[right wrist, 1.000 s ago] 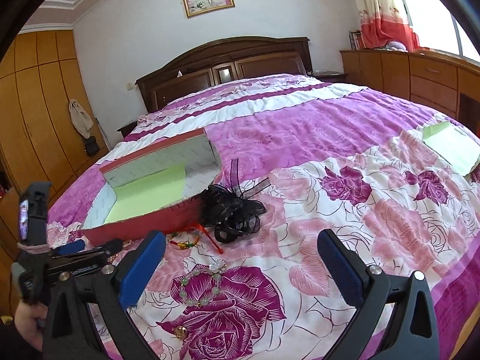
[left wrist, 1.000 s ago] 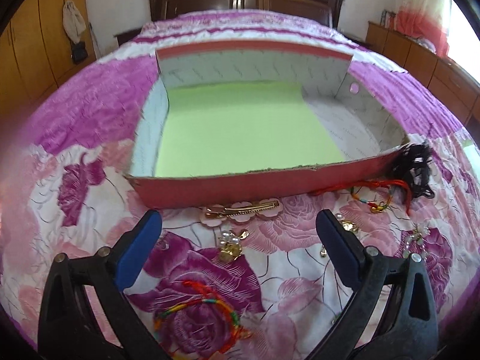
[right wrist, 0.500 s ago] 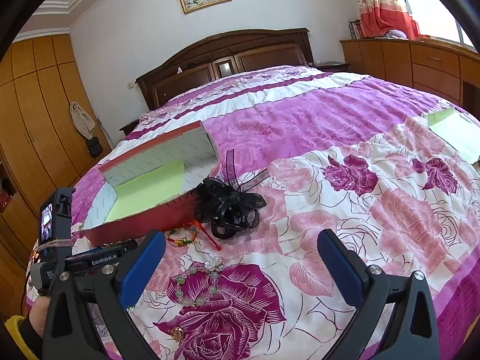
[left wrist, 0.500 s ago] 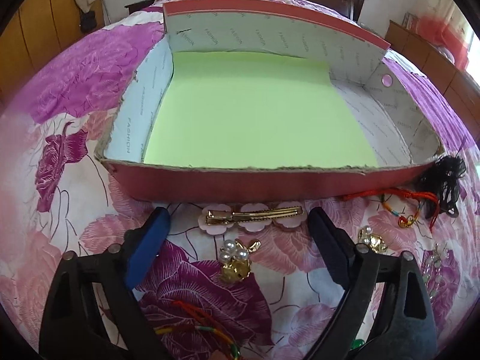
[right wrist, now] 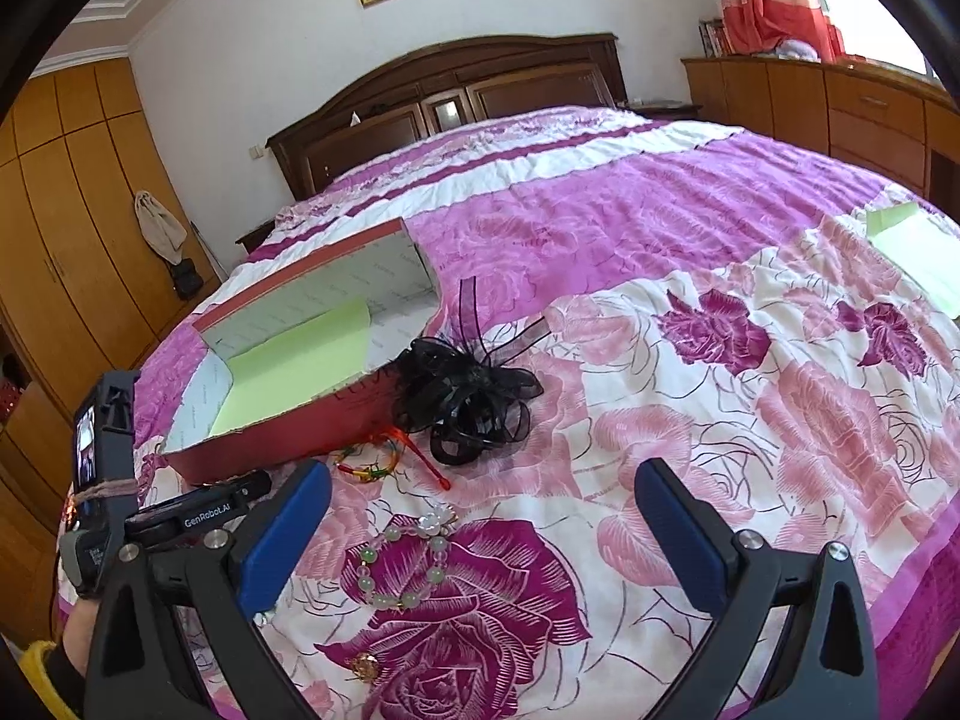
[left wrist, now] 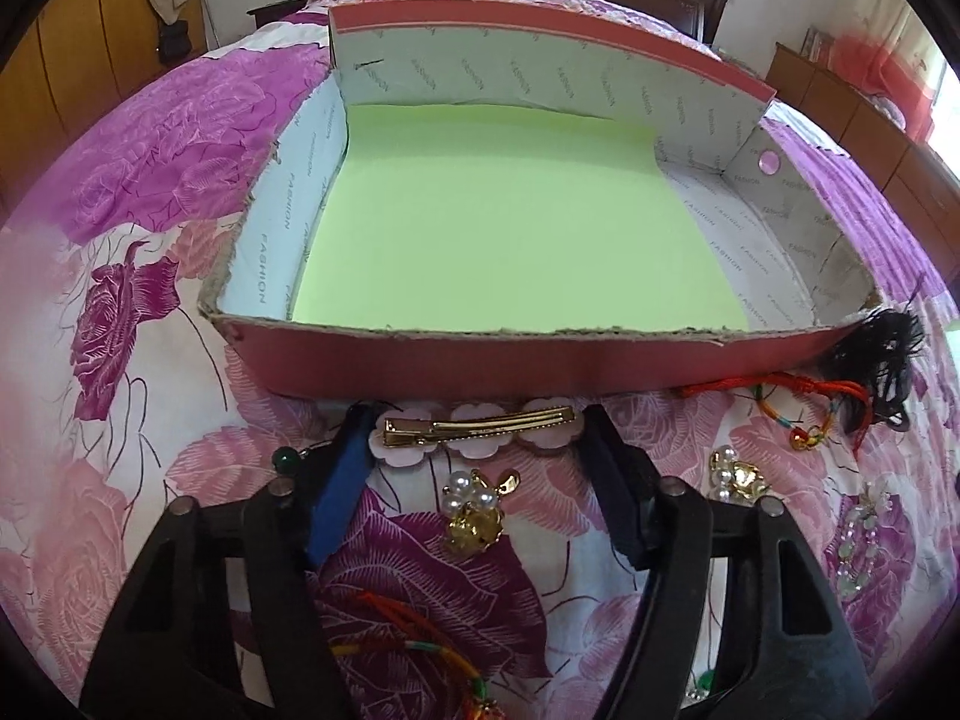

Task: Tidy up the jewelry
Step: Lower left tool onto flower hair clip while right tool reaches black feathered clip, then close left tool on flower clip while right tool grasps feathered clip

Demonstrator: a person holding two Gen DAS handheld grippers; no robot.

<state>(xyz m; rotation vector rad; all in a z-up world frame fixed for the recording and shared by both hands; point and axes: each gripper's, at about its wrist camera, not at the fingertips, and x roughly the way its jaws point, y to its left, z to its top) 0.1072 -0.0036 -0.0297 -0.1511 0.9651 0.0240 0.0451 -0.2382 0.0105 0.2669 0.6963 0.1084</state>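
A red cardboard box lined with green paper lies open on the bed; it also shows in the right wrist view. A gold hair clip on pink flowers lies against the box's front wall. My left gripper is open, its blue pads on either side of the clip and close to its ends. A pearl and gold brooch lies just behind the clip. My right gripper is open and empty above a green bead bracelet.
A red braided cord bracelet, a black ribbon hair piece, a second pearl brooch, a beaded earring and a coloured cord bracelet lie on the floral bedspread. Green paper lies at far right.
My left gripper has moved forward and down to the hair clip, and its pads have narrowed around it. The right gripper has hardly moved.
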